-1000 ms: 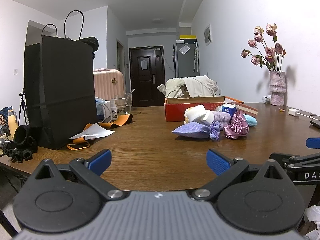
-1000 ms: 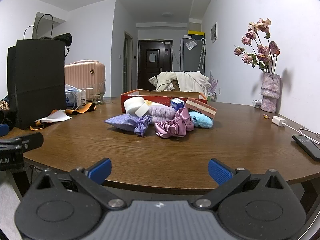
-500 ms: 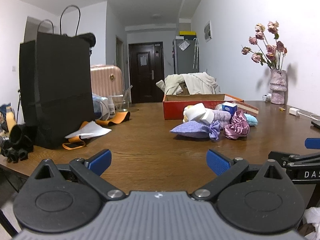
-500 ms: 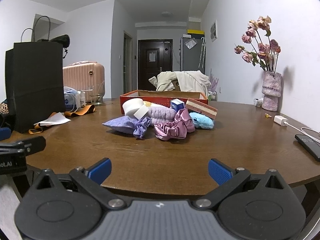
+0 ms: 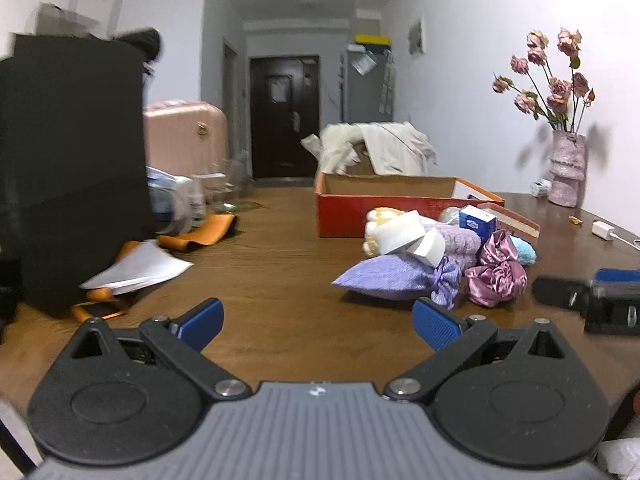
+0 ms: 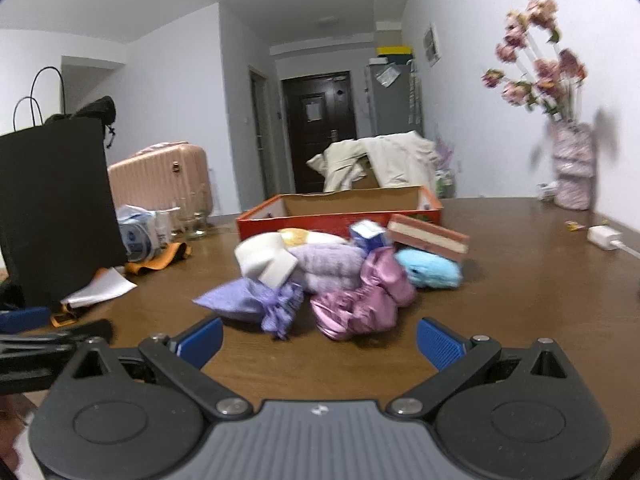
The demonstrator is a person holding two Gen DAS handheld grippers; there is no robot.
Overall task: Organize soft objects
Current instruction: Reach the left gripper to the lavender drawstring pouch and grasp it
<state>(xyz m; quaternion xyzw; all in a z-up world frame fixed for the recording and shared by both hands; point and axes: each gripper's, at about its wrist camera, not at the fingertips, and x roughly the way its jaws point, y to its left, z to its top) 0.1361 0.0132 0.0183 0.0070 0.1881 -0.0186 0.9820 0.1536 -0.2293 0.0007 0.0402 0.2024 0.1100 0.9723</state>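
Note:
A pile of soft things lies on the brown table (image 5: 280, 280) in front of an open red box (image 5: 384, 204): a lavender pouch (image 5: 384, 278), a pink satin scrunchie (image 5: 498, 276), a purple towel (image 5: 460, 240), a white sponge (image 5: 404, 230), a light blue plush (image 5: 524, 250). In the right wrist view the pouch (image 6: 248, 298), scrunchie (image 6: 360, 304) and blue plush (image 6: 430, 268) lie just ahead. My left gripper (image 5: 318, 322) is open and empty, left of the pile. My right gripper (image 6: 318, 340) is open and empty, close before the pile.
A tall black paper bag (image 5: 72, 160) stands at the left with white paper (image 5: 140, 268) and an orange strap (image 5: 200, 232) beside it. A vase of dried roses (image 5: 566, 168) stands at the far right. A white charger (image 6: 602, 236) lies at the right. A pink suitcase (image 6: 160, 176) is behind.
Both grippers have moved forward over the table toward the pile, which now looks larger. Both stay open and empty.

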